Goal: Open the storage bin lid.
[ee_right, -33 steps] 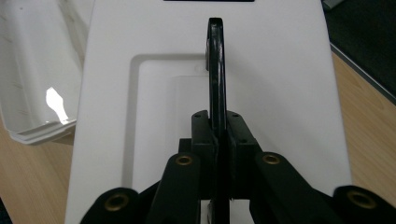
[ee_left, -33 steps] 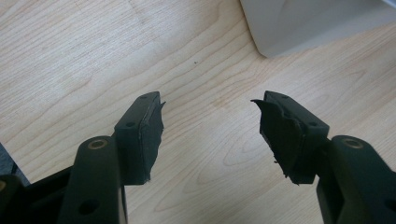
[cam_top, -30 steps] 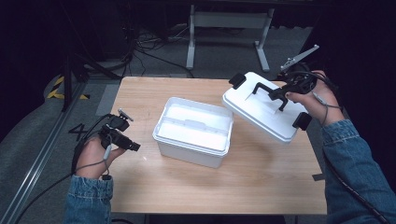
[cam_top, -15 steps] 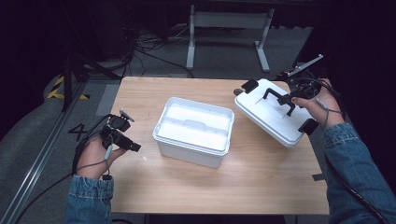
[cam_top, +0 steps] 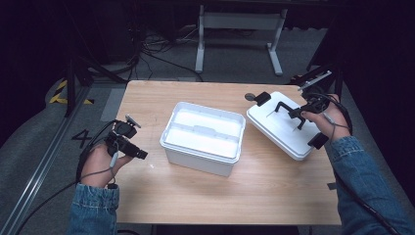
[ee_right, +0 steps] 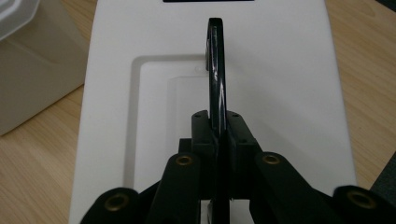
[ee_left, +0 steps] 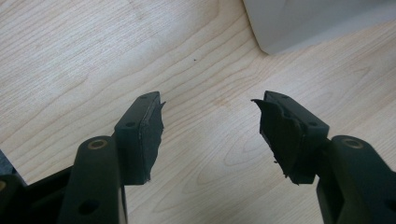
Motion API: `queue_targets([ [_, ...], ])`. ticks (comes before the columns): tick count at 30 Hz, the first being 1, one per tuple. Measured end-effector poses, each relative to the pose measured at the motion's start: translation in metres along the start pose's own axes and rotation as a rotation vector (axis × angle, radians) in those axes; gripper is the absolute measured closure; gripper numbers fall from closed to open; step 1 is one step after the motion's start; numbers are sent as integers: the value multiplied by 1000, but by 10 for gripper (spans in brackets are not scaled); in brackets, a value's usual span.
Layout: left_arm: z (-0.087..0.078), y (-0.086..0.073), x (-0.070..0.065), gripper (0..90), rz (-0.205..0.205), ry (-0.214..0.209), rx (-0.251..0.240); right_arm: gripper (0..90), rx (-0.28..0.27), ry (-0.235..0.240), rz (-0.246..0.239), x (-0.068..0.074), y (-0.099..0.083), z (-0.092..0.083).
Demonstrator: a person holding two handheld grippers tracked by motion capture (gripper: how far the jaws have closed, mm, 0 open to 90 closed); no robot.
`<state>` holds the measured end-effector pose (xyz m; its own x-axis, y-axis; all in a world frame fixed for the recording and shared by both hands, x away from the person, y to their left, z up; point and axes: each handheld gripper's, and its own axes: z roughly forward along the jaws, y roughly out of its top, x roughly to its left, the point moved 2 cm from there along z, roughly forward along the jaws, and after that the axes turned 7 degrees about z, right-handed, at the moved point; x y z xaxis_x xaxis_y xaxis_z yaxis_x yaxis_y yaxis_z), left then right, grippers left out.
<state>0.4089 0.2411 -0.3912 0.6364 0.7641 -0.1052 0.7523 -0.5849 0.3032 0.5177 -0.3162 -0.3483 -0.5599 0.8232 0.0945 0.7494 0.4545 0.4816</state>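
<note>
An open white plastic box [cam_top: 204, 137] stands in the middle of the wooden table [cam_top: 254, 191]. Its white lid [cam_top: 280, 128] lies to the right on the table, with black latches at its ends and a black handle [cam_top: 286, 108] standing up. My right gripper [cam_top: 304, 111] is shut on that handle [ee_right: 216, 70], over the lid [ee_right: 289, 70]. My left gripper [cam_top: 132, 149] hovers over the table's left part, open, with bare wood between its fingers [ee_left: 142, 126]. A corner of the box [ee_left: 308, 21] lies just ahead of it.
The side of the box [ee_right: 32, 70] is close to the lid's left edge in the right gripper view. Beyond the table's far edge are a metal stand [cam_top: 240, 34] and cables [cam_top: 147, 49] on the grey floor. Bare wood stretches along the table's near edge.
My right gripper has lowered the lid from a tilted, raised pose down flat onto the table at the right of the box. The left gripper has stayed nearly still.
</note>
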Motion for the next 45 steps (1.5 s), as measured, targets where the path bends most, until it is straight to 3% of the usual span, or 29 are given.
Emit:
queue_targets([
  [9,-2,-1,0,400,2,6,-3,844,33,21,20,-1,-15,37],
  [17,-1,-2,0,399,-2,7,-4,844,29,40,40,-6,-24,53],
  [41,2,-1,-2,398,-6,1,7,839,15,115,122,-23,-44,70],
  [45,1,-2,-2,397,-6,0,6,747,8,82,140,-26,-44,69],
])
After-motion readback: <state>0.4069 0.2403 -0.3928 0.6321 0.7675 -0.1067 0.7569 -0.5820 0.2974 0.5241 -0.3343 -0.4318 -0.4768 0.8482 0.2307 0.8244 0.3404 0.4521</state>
